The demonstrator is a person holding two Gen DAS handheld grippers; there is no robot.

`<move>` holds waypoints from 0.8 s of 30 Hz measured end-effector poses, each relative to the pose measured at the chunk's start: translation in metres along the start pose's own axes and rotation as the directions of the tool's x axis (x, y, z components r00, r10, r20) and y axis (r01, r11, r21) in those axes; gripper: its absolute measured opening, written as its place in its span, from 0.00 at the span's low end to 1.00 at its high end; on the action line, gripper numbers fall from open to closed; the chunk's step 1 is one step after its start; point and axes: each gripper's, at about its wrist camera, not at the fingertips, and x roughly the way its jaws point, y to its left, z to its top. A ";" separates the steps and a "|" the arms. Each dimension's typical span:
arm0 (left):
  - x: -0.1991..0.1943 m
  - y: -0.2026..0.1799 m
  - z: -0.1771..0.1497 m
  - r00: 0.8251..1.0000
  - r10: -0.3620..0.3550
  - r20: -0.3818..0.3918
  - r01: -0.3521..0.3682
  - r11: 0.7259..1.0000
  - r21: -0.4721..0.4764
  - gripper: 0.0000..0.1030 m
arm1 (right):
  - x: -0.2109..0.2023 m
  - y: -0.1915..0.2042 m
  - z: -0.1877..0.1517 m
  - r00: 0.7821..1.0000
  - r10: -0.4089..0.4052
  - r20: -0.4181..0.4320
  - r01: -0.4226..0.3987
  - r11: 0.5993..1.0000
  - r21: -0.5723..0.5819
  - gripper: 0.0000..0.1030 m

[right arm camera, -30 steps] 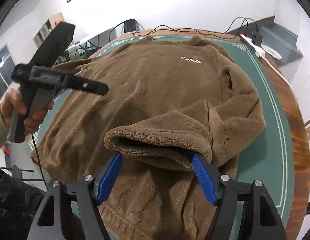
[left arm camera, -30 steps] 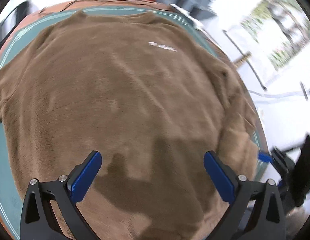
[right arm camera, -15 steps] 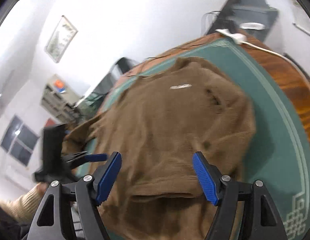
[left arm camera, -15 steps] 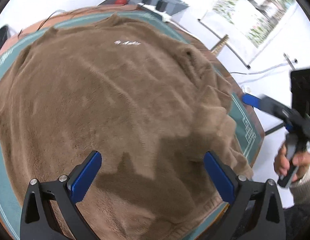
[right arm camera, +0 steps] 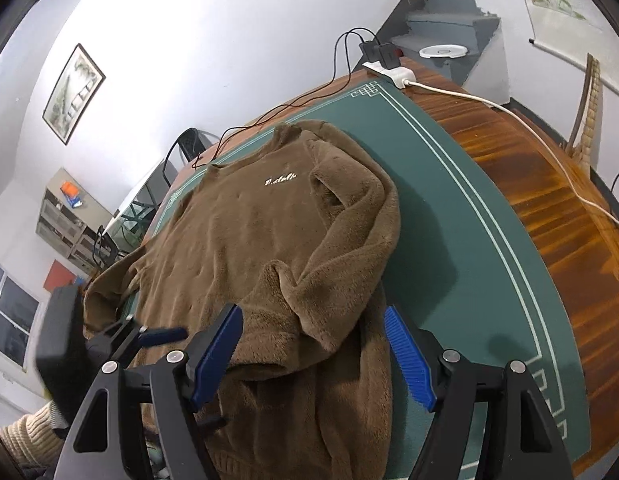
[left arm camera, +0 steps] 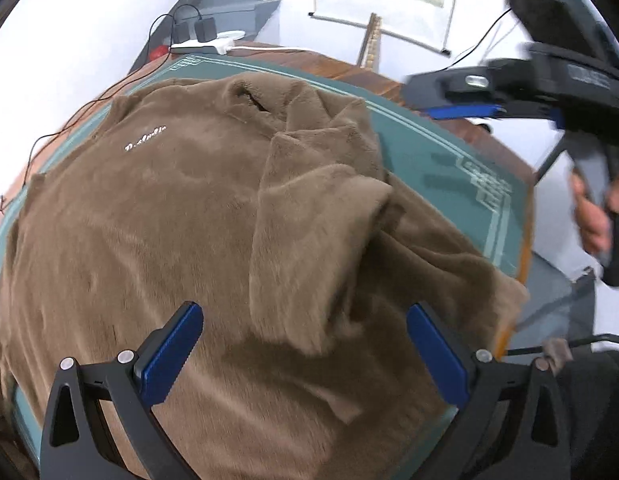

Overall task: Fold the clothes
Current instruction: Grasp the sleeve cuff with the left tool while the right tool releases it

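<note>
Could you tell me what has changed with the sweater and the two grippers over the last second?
The right gripper let go of the sleeve it had carried over; the sleeve now lies folded across the front of the brown sweater. That gripper has drawn back with jaws open and empty. The left gripper swung across above the sweater, open all along. The sweater's body and the green mat stayed put.

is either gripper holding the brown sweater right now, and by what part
Neither. The left gripper and right gripper both stand open above the sweater; its folded sleeve lies free.
</note>
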 end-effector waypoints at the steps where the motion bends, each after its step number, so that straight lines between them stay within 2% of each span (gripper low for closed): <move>1: 0.005 0.002 0.005 1.000 0.005 -0.004 -0.005 1.000 -0.011 0.99 | -0.001 -0.002 -0.001 1.000 0.001 0.001 -0.001 1.000 0.006 0.73; 3: 0.015 0.007 0.016 1.000 -0.011 -0.018 0.010 0.999 -0.043 0.86 | -0.003 -0.004 -0.003 1.000 0.001 0.007 -0.001 1.000 0.016 0.73; 5: 0.026 0.015 0.025 0.997 -0.062 -0.056 0.057 0.994 -0.099 0.51 | -0.006 -0.007 -0.005 1.000 -0.003 0.012 0.003 1.000 0.024 0.73; 7: 0.034 0.023 0.031 0.992 -0.099 -0.084 0.086 0.984 -0.154 0.33 | -0.009 -0.010 -0.006 1.000 -0.009 0.018 0.008 0.999 0.031 0.73; 9: 0.035 0.032 0.035 0.990 -0.121 -0.079 0.103 0.975 -0.199 0.25 | -0.011 -0.013 -0.007 1.000 -0.018 0.024 0.017 0.999 0.040 0.73; 12: 0.022 0.051 0.044 0.990 -0.136 -0.038 0.122 0.958 -0.259 0.20 | -0.013 -0.018 -0.008 0.999 -0.033 0.030 0.031 0.998 0.055 0.73; 15: -0.004 0.077 0.058 0.992 -0.122 0.042 0.129 0.940 -0.316 0.19 | -0.011 -0.023 -0.009 0.999 -0.043 0.025 0.041 0.996 0.076 0.73; 17: -0.028 0.101 0.068 0.987 -0.117 0.114 0.151 0.917 -0.370 0.18 | -0.008 -0.025 -0.008 0.999 -0.046 0.020 0.045 0.995 0.085 0.73; 20: -0.068 0.140 0.077 0.971 -0.088 0.224 0.181 0.878 -0.443 0.18 | -0.001 -0.023 -0.004 0.999 -0.048 0.011 0.047 0.996 0.081 0.73; 24: -0.119 0.202 0.077 0.939 -0.018 0.342 0.217 0.803 -0.554 0.17 | 0.012 -0.014 0.004 0.999 -0.043 -0.006 0.043 0.998 0.054 0.73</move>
